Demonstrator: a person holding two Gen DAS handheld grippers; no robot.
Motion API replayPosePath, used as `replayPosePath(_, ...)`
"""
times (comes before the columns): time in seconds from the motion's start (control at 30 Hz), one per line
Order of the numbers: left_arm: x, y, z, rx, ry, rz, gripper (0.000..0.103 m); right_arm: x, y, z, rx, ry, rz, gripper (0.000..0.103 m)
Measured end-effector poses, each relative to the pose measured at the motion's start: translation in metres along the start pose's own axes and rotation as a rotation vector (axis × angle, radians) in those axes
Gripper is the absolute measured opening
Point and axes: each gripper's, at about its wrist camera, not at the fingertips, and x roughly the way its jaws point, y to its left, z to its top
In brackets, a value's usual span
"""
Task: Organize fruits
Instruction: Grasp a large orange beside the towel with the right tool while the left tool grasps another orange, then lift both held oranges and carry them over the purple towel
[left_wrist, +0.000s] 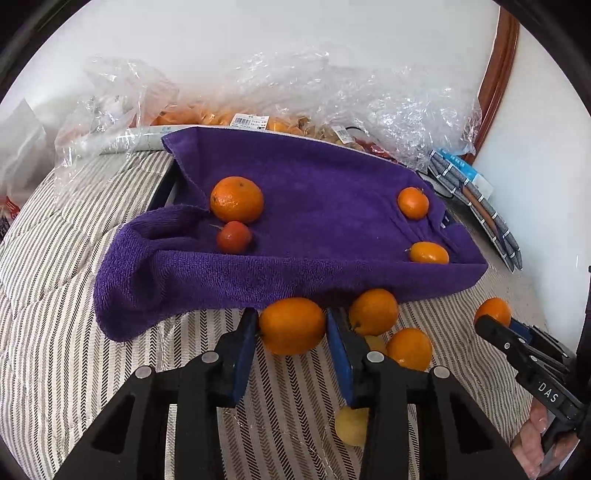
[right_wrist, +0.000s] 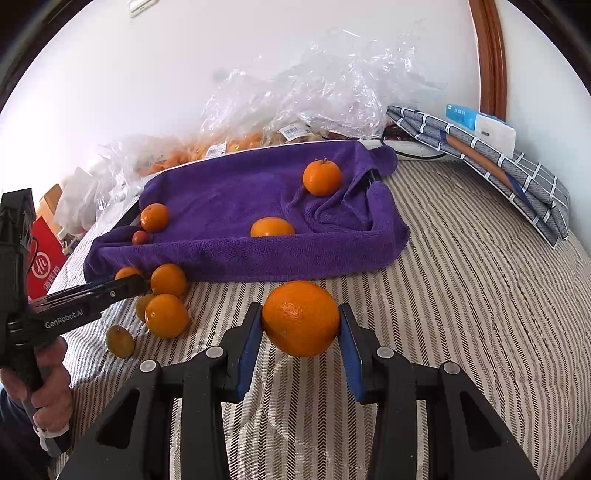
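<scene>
My left gripper (left_wrist: 291, 326) is shut on an orange (left_wrist: 291, 325) just in front of the purple towel-lined tray (left_wrist: 314, 229). My right gripper (right_wrist: 301, 319) is shut on a larger orange (right_wrist: 301, 317) before the tray (right_wrist: 258, 254). On the towel lie a big orange (left_wrist: 236, 199), a small red fruit (left_wrist: 233, 237), a small orange (left_wrist: 413, 202) and a kumquat (left_wrist: 428, 253). Loose oranges (left_wrist: 373, 312) and yellowish fruits (left_wrist: 351, 424) lie on the striped cloth (left_wrist: 74, 350) beside my left gripper. The right gripper also shows at the right edge of the left wrist view (left_wrist: 495, 321).
Clear plastic bags of fruit (left_wrist: 258, 107) stand behind the tray against the white wall. Folded checked cloth and a blue-white box (right_wrist: 491, 147) lie at the back right. A red carton (right_wrist: 42, 258) stands at the far left. A wooden frame (right_wrist: 493, 55) runs up the wall.
</scene>
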Motion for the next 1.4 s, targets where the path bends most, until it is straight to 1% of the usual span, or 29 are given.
replayPosePath(0.13,-0.01,0.014,-0.001,-0.086,-0.057,0.017,0.036,0.0,0.0,0.0,0.008,-0.001,-0.018,0.04)
replayPosePath(0.2,-0.016,0.019,-0.001,-0.112,-0.088,0.023,0.036,-0.002,0.002,0.0,0.001,-0.01,-0.019,0.04)
replayPosePath(0.43,-0.024,0.019,-0.001,-0.11,-0.142,0.06,0.036,-0.005,-0.001,0.0,0.008,-0.02,0.001,0.04)
replayPosePath(0.63,-0.032,0.014,-0.002,-0.079,-0.187,0.085,0.036,-0.01,-0.003,-0.002,0.011,-0.047,0.056,0.04)
replayPosePath(0.97,-0.037,0.014,-0.002,-0.09,-0.209,0.1,0.036,-0.009,-0.003,-0.002,0.013,-0.041,0.052,0.04)
replayPosePath(1.13,-0.037,0.019,-0.002,-0.113,-0.201,0.103,0.036,-0.007,-0.002,-0.003,0.015,-0.016,0.035,0.04)
replayPosePath(1.2,-0.039,0.021,-0.001,-0.123,-0.204,0.098,0.036,-0.009,0.0,-0.003,0.017,-0.023,0.029,0.04)
replayPosePath(1.27,-0.041,0.021,-0.001,-0.123,-0.215,0.113,0.036,-0.012,0.001,-0.003,0.026,-0.029,0.044,0.04)
replayPosePath(1.33,-0.043,0.021,-0.001,-0.12,-0.233,0.156,0.036,-0.015,0.002,0.002,0.03,-0.034,0.05,0.04)
replayPosePath(1.4,-0.045,0.022,0.001,-0.121,-0.236,0.152,0.036,-0.02,0.006,0.008,0.018,-0.053,0.055,0.04)
